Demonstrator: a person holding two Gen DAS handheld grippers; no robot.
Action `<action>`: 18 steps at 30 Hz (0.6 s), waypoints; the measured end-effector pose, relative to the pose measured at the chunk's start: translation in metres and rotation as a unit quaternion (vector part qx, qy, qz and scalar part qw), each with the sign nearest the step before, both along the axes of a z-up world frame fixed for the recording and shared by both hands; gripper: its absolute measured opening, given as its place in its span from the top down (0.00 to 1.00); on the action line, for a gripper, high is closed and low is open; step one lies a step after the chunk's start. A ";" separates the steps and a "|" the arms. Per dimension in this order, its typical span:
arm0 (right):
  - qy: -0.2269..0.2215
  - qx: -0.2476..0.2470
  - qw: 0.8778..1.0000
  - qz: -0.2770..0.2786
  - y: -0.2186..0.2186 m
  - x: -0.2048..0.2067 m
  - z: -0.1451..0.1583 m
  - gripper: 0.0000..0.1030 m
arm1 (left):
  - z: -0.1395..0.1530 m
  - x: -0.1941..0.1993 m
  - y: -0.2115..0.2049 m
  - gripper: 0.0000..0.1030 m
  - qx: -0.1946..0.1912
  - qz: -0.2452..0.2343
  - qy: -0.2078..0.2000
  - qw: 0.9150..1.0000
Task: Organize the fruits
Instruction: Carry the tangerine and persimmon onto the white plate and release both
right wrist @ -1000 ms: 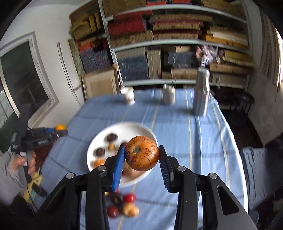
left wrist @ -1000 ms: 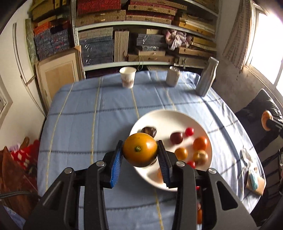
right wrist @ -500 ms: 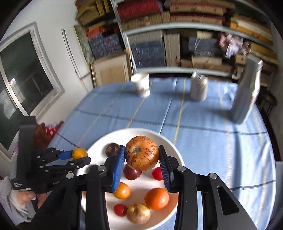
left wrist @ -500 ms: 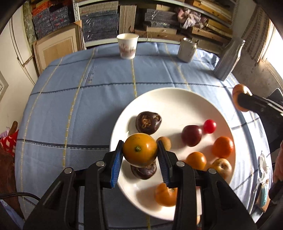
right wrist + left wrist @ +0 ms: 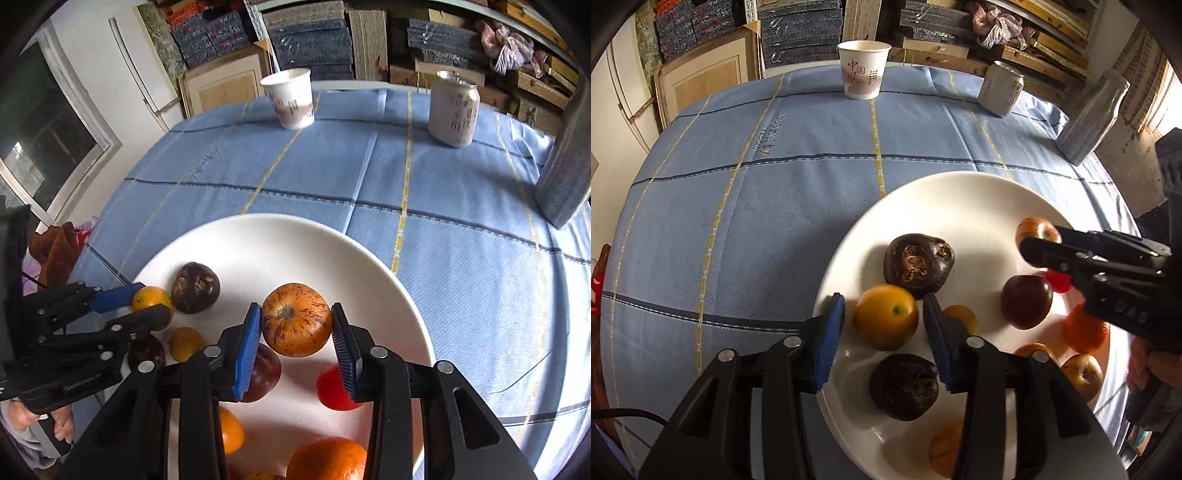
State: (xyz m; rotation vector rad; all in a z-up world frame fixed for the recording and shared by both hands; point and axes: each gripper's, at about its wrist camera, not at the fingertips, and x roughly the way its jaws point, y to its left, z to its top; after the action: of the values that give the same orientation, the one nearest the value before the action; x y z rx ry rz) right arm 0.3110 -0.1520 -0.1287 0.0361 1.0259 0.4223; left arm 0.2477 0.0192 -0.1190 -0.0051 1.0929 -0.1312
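Observation:
A white plate (image 5: 960, 199) on the blue tablecloth holds several fruits. My left gripper (image 5: 884, 319) has opened; a yellow-orange fruit (image 5: 886, 321) rests on the plate between its blue pads, with small gaps on both sides. Two dark wrinkled fruits (image 5: 918, 264) lie beside it. My right gripper (image 5: 295, 325) has its pads around a speckled orange fruit (image 5: 296, 319) low over the plate (image 5: 280, 240); the left pad touches, and a thin gap shows at the right pad. The right gripper also shows in the left wrist view (image 5: 1039, 247), over the plate's right side.
A paper cup (image 5: 863, 70), a drinks can (image 5: 1001, 88) and a grey bottle (image 5: 1091, 118) stand at the table's far side. Shelves of stacked boxes stand behind. A red fruit (image 5: 334, 391), a dark red one (image 5: 1027, 301) and oranges (image 5: 327, 459) lie on the plate.
Both grippers came down to the plate. My left gripper has opened and let go of the yellow-orange fruit onto the plate. My right gripper brought the speckled fruit low over the plate.

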 end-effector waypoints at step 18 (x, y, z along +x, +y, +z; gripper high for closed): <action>-0.142 0.033 0.988 -0.054 -0.044 -0.116 0.132 0.43 | 0.055 -0.095 0.038 0.13 0.002 0.032 -0.045 0.998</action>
State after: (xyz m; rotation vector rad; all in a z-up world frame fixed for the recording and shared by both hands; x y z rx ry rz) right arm 0.1945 -0.1964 0.0033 0.0871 0.7247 0.3514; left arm 0.1523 0.0574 -0.0637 -0.0303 1.0023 -0.0718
